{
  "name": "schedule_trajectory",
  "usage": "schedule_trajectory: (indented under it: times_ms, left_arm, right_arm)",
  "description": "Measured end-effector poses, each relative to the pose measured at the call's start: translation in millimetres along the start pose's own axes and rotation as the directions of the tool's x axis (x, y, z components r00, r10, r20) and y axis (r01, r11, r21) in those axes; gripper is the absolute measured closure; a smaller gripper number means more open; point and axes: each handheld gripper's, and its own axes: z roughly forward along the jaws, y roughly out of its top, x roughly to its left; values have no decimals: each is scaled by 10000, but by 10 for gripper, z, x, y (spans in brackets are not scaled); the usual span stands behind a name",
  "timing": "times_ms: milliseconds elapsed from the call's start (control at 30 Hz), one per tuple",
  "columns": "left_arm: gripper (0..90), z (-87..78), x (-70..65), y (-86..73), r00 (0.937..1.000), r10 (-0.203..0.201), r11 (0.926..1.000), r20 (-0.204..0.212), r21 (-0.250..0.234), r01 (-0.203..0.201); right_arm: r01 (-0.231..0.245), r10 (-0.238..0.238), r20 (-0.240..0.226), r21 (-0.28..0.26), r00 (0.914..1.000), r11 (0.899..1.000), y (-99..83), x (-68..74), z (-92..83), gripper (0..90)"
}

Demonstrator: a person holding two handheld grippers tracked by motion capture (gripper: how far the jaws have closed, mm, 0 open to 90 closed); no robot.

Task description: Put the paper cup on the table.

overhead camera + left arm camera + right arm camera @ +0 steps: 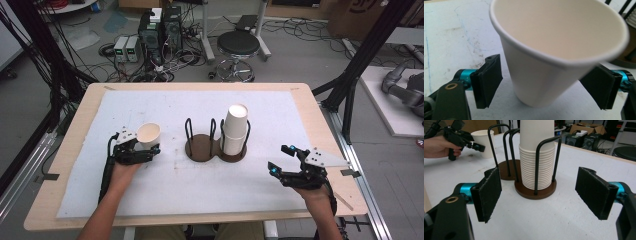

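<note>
A single white paper cup (148,134) (544,50) stands upright on the white mat at the left. My left gripper (145,146) (543,82) is open, with a black pad on either side of the cup's lower wall and small gaps showing. A dark wooden two-post cup holder (200,148) (535,191) sits mid-table. Its left ring is empty, and its right ring holds a tall stack of white cups (235,129) (536,157). My right gripper (280,159) (541,192) hovers open and empty, right of the holder and aimed at the stack. The single cup (484,142) also appears far off in the right gripper view.
The white mat (200,190) covers most of the wooden table (320,135). On the floor beyond the far edge are a black stool (238,45), electronics boxes (160,35) and cables. Black frame posts stand at both sides.
</note>
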Motion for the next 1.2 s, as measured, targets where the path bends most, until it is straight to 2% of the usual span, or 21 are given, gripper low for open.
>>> schedule_trajectory:
  times_ms: [167,300,367,467,567,700,800,967,1067,1200]
  left_arm:
    - [173,-154,51,-63,9999,-129,9999,27,-13,129]
    - [173,-351,98,-115,9990,-422,9973,174,-598,431]
    - [173,-446,104,-146,9979,-582,9925,277,-1056,608]
    - [171,-573,102,-206,9949,-854,9796,534,-1778,936]
    - [171,-658,84,-191,9928,-970,9703,703,-2156,1101]
    - [169,-772,11,-170,9936,-691,9609,890,-2619,903]
    - [167,-841,-57,-149,9926,-632,9514,1037,-2942,913]
    - [167,-940,-161,-106,9944,-92,9387,1053,-3417,449]
    - [167,-962,-193,-95,9928,8,9305,1194,-3638,430]
    - [167,-981,-220,-93,9909,120,9256,1343,-3764,398]
  right_arm:
    - [33,-33,43,60,10000,10000,-4,8,-1,213]
    - [185,-188,118,289,9998,9994,-17,20,16,213]
    - [246,-258,267,446,9993,9987,-29,14,30,213]
    - [223,-247,403,580,9989,9981,-54,-12,39,213]
    - [105,-131,438,591,9990,9982,-63,-21,37,213]
    - [119,-159,557,717,9983,9974,-93,-31,39,213]
    - [49,-107,649,889,9978,9960,-133,-34,30,213]
    - [79,-129,653,767,9978,9970,-141,-31,9,213]
    - [13,-62,642,769,9979,9970,-144,-22,9,213]
    - [5,-46,592,691,9982,9976,-133,-9,13,213]
